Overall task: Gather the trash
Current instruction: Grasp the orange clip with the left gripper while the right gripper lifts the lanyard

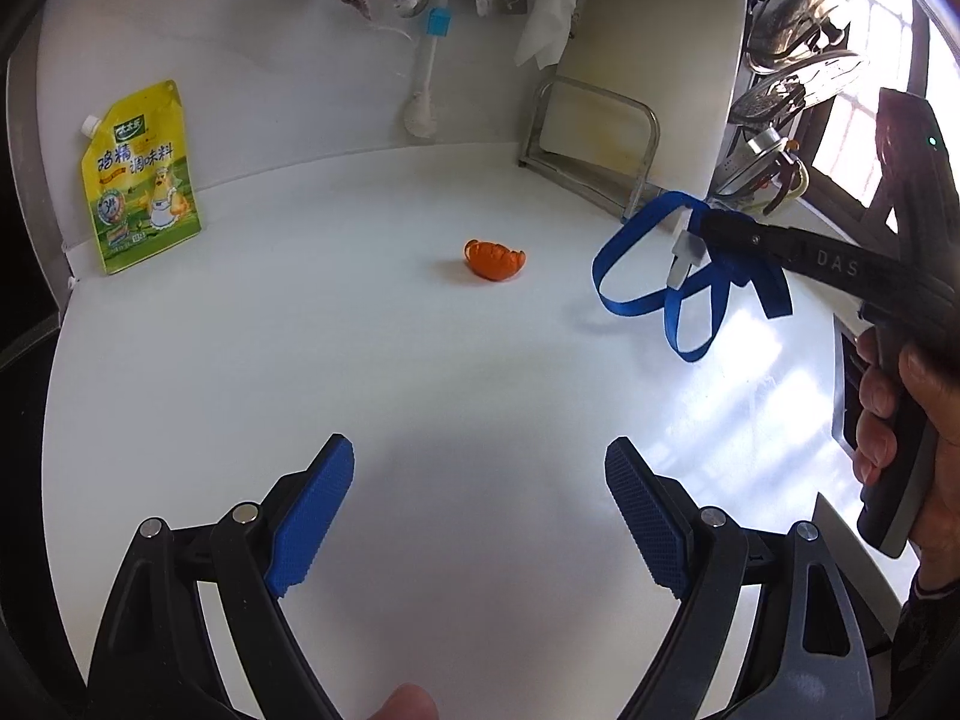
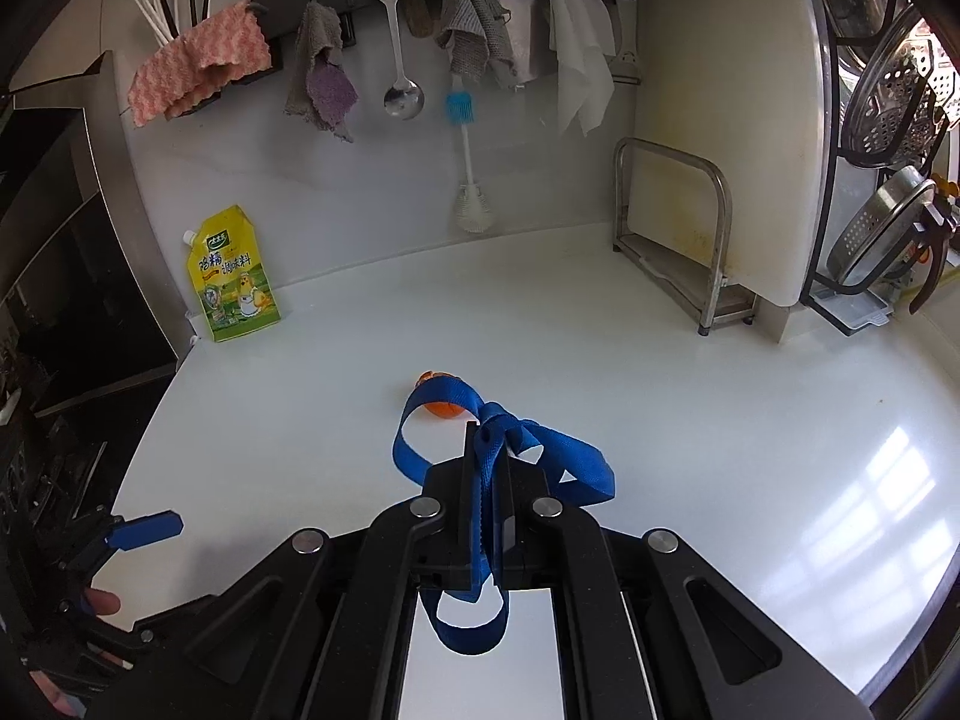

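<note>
An orange peel (image 1: 495, 260) lies on the white counter (image 1: 420, 360), ahead of my left gripper (image 1: 480, 510), which is open and empty above the counter. My right gripper (image 2: 487, 450) is shut on a looped blue strap (image 2: 540, 450) and holds it above the counter; it shows at the right of the left wrist view (image 1: 708, 240), with the strap (image 1: 636, 276) hanging from it. In the right wrist view the peel (image 2: 447, 409) is partly hidden behind the strap. A yellow seasoning pouch (image 1: 143, 180) stands against the back wall at the left (image 2: 235, 276).
A metal rack with a white cutting board (image 2: 708, 180) stands at the back right. Pots and strainers (image 2: 894, 120) hang in a dish rack at the far right. Cloths, a ladle (image 2: 399, 60) and a brush (image 2: 468, 168) hang on the wall. A dark stove area (image 2: 60, 300) borders the counter's left edge.
</note>
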